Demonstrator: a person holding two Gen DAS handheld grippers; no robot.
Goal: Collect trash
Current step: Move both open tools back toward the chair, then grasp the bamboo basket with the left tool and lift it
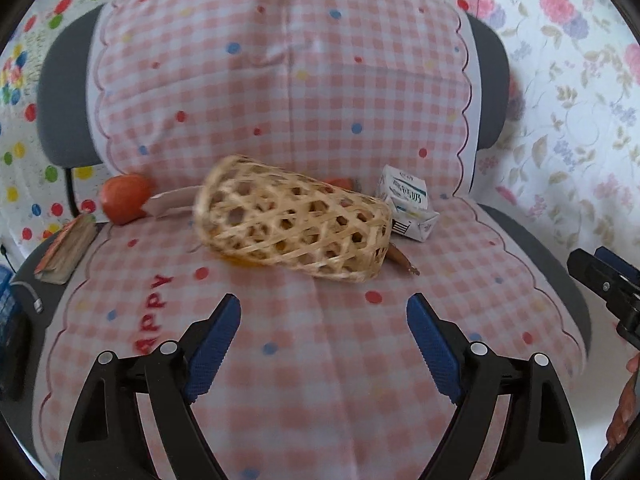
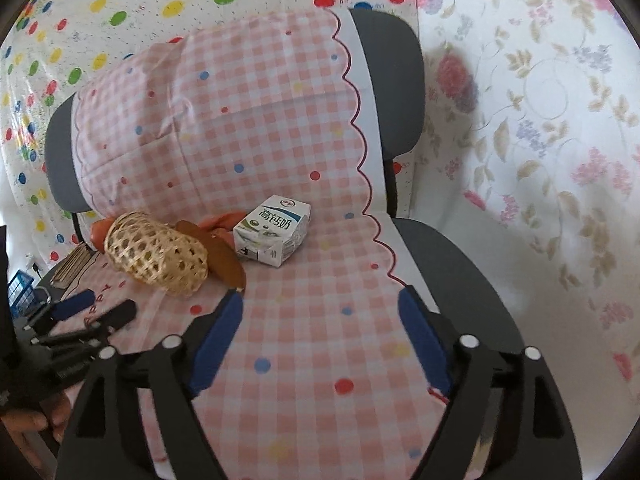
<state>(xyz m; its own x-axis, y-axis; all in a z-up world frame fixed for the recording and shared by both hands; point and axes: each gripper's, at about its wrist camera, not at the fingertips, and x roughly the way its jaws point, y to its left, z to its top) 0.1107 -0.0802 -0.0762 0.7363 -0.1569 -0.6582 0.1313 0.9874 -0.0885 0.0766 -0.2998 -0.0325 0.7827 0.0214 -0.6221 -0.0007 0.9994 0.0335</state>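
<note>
A woven basket (image 1: pixel 294 224) is seen lying on its side near the middle of a chair seat (image 1: pixel 532 248), its mouth turned toward the left of the left wrist view. Just behind it, a crumpled milk carton (image 2: pixel 274 236) rests on the checked cover (image 1: pixel 320 340), with a brown wrapper (image 2: pixel 224 256) lying between basket and carton and touching the basket's base. An orange round item (image 1: pixel 126 198) sits at the basket's mouth end, with a pale paper scrap (image 1: pixel 172 200) beside it; orange material is also glimpsed behind the basket. A small stack of paper or cards (image 1: pixel 68 250) lies at the seat's left edge, off the cover.

The left gripper (image 1: pixel 324 328) is held wide open in front of the basket, short of it, with nothing between its blue pads and nothing touched. The right gripper (image 2: pixel 320 320) is likewise spread wide and empty, hovering over the cover in front of the carton and the wrapper tip. In each view, the other gripper is visible at the side edge.

Open checked fabric is left between the grippers and the items. The cover's scalloped edge runs down the seat's right side, with bare grey seat beyond it. The backrest (image 2: pixel 384 80) rises close behind the items.
</note>
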